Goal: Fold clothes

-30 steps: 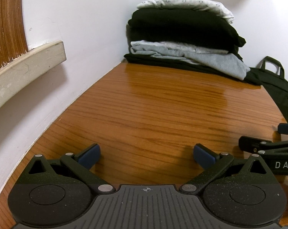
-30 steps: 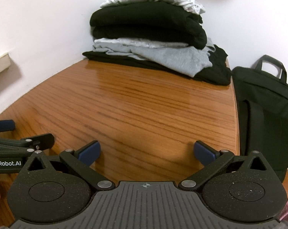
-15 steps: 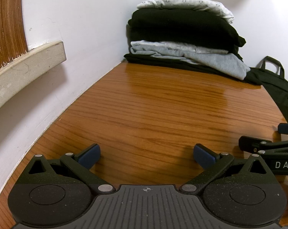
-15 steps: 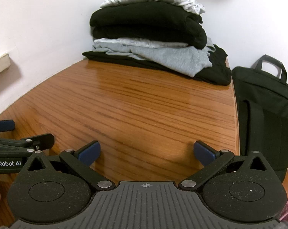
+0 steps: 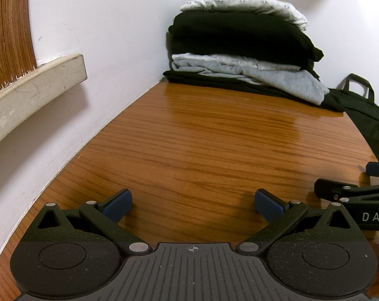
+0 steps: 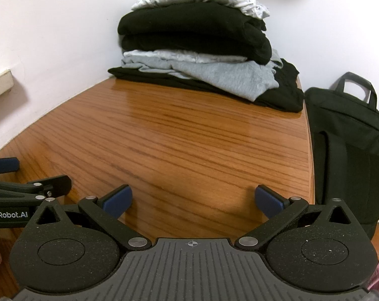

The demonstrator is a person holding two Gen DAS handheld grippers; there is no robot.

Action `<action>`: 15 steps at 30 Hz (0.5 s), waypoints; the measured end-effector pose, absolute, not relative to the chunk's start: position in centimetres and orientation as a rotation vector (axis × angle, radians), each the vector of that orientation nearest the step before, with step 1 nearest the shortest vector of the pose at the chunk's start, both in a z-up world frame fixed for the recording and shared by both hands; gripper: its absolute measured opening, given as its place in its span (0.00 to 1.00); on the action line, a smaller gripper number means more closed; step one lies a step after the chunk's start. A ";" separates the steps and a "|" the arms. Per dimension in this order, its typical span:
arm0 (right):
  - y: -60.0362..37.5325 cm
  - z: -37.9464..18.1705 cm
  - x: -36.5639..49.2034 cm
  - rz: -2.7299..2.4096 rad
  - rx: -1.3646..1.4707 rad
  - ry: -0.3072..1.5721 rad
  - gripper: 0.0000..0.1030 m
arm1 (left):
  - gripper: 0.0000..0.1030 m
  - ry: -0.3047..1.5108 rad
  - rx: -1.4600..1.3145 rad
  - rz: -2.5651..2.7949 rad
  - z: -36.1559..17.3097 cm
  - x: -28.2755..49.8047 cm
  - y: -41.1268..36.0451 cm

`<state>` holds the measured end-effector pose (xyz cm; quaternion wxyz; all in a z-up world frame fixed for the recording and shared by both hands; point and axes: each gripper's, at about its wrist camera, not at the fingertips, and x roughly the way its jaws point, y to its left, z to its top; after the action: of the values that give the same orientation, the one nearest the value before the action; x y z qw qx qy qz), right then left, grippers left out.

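- Nothing is moving since a second ago; both views are holding the same framing.
- Left wrist view: the left gripper (image 5: 193, 204) is resting wide open and empty over the tabletop (image 5: 202, 138), with the stack of folded clothes (image 5: 242, 47) sitting at the far corner, well apart.
- Right wrist view: the right gripper (image 6: 193, 202) is likewise gaping, holding nothing; the grey garment (image 6: 229, 79) is sagging off the pile toward the black bag (image 6: 350, 135), so tugging one layer is risking toppling the rest.

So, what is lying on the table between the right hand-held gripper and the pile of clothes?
Nothing: only bare wooden table lies between the open right hand-held gripper and the pile of clothes, as the right wrist view shows.
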<state>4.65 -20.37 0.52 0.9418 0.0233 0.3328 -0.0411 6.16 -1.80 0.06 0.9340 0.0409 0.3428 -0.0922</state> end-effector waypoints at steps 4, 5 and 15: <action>-20.4 0.5 4.7 -0.086 0.047 0.679 1.00 | 1.00 0.701 0.084 -0.189 0.0 6.2 -1.8; -20.4 0.5 4.7 -0.086 0.048 0.679 1.00 | 1.00 0.701 0.084 -0.189 0.0 6.2 -1.8; -20.5 0.4 4.6 -0.090 0.049 0.679 1.00 | 1.00 0.701 0.084 -0.189 0.0 6.2 -1.8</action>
<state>4.63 -20.46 0.43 0.9417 0.0241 0.3328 -0.0441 6.22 -1.81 -0.01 0.9339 0.0411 0.3428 -0.0925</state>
